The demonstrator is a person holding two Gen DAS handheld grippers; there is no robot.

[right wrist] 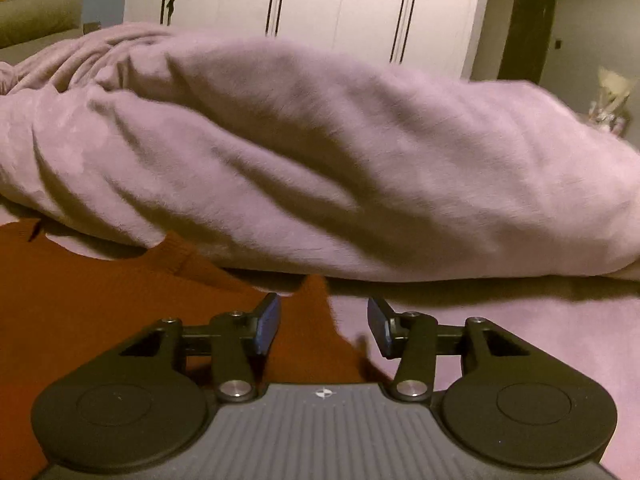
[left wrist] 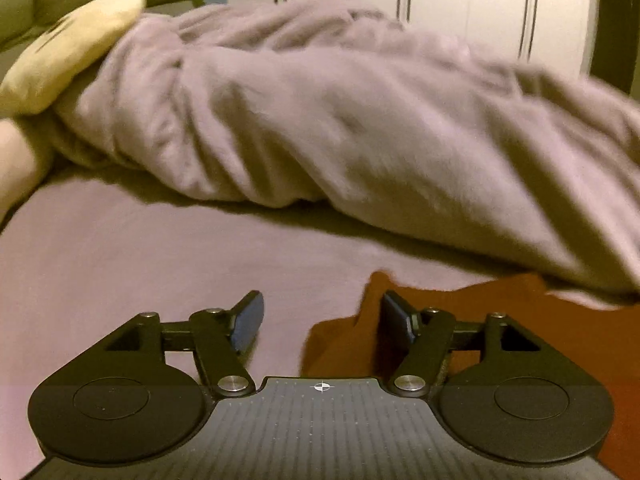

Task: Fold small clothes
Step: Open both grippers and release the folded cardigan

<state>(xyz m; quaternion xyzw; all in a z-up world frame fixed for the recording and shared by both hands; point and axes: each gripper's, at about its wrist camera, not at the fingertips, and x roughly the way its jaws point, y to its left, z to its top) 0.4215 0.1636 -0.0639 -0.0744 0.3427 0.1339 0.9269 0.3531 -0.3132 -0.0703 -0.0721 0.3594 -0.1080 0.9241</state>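
Note:
A rust-orange knitted garment (left wrist: 500, 320) lies flat on the mauve bed sheet (left wrist: 140, 260). In the left wrist view its left corner pokes up between the jaws of my left gripper (left wrist: 322, 322), which stand wide apart with blue pads (left wrist: 249, 326) touching nothing. In the right wrist view the same garment (right wrist: 100, 312) fills the lower left, and its right corner reaches between the fingers of my right gripper (right wrist: 324, 328). Those jaws are open too, with the cloth lying under them, not pinched.
A bunched mauve duvet (right wrist: 320, 160) lies across the bed just beyond the garment and overlaps its far edge. A cream pillow (left wrist: 68, 48) sits at the far left. White wardrobe doors (right wrist: 340, 4) stand behind the bed.

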